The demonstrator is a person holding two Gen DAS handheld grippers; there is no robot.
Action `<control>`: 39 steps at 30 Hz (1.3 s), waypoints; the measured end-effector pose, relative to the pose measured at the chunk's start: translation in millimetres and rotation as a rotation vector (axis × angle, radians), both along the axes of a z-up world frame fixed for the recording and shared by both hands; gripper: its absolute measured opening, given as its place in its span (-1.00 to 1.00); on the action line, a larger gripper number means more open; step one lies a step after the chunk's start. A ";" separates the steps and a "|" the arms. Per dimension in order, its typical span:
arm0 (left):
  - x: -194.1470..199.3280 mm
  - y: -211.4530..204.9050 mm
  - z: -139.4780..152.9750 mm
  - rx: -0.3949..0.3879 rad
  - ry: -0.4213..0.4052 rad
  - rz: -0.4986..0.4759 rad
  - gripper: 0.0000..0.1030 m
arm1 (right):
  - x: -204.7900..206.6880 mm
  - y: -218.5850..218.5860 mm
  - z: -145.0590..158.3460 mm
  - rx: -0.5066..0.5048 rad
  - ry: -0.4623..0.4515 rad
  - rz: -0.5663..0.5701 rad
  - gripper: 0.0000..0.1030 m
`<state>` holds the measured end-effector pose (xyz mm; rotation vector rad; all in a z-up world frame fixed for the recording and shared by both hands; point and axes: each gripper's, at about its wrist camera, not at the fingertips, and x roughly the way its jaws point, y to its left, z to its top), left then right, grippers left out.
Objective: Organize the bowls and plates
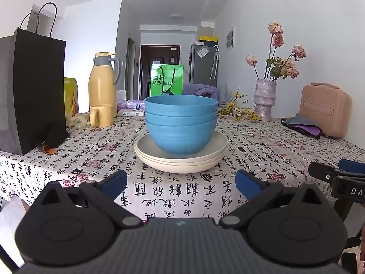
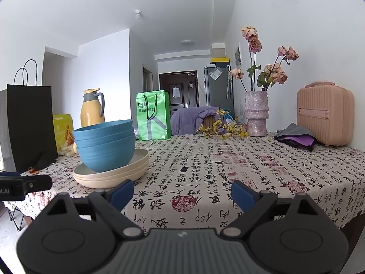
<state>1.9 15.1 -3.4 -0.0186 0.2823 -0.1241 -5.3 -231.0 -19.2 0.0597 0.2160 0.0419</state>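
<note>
Three nested blue bowls (image 1: 181, 125) stand on a stack of three cream plates (image 1: 181, 159) on the table, straight ahead in the left wrist view. The same bowls (image 2: 105, 146) and plates (image 2: 111, 173) sit at the left in the right wrist view. My left gripper (image 1: 181, 185) is open and empty, just in front of the plates near the table's front edge. My right gripper (image 2: 182, 194) is open and empty, to the right of the stack over the tablecloth. Its fingertips (image 1: 324, 173) show at the right edge of the left wrist view.
A black paper bag (image 1: 32, 91), yellow thermos (image 1: 102, 84) and yellow mug (image 1: 101, 115) stand at the left. A green bag (image 2: 154, 116) is behind. A vase of flowers (image 2: 256, 116), folded cloth (image 2: 295, 138) and pink case (image 2: 325, 114) stand at the right.
</note>
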 end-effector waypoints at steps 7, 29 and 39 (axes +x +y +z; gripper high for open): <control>0.4 0.2 -0.4 -0.003 0.003 0.003 1.00 | 0.4 -1.0 0.9 0.004 0.000 -0.002 0.79; 0.4 0.6 0.7 -0.001 -0.002 0.001 1.00 | 1.0 0.4 2.0 0.006 -0.002 -0.004 0.79; -0.3 0.9 0.6 0.003 -0.009 0.005 1.00 | 1.0 1.0 1.0 0.009 0.002 -0.003 0.79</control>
